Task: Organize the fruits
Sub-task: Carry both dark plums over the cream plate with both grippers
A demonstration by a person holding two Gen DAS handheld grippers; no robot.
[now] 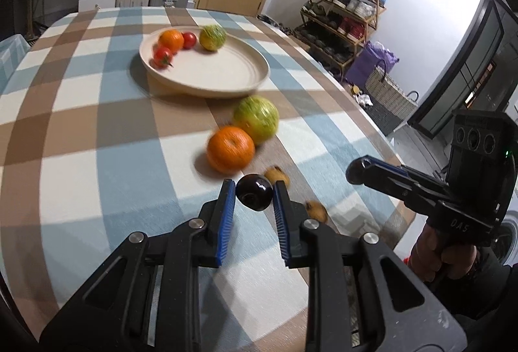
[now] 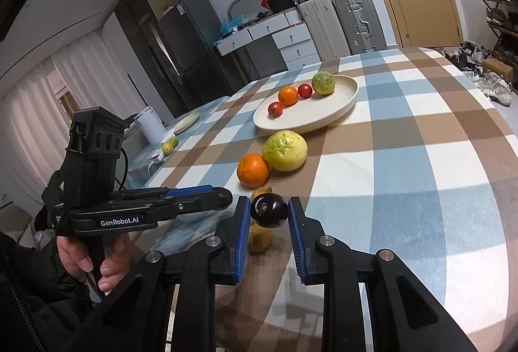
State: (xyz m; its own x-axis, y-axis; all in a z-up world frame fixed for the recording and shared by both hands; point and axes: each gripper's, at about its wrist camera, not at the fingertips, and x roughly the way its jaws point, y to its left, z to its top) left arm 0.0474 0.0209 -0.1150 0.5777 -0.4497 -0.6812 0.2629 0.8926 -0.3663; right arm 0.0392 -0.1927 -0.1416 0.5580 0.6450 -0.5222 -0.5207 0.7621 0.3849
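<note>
Gripping one dark plum apiece, both tools hang above the checked counter.

The left tool is clamped on a dark plum between its blue pads; the right tool is clamped on another dark plum the same way. Just beyond them on the cloth lie an orange touching a large green-yellow fruit, with two small brownish fruits near the tool tips. Farther back, the cream plate holds a small orange, two tomatoes and a green-yellow fruit.
</note>
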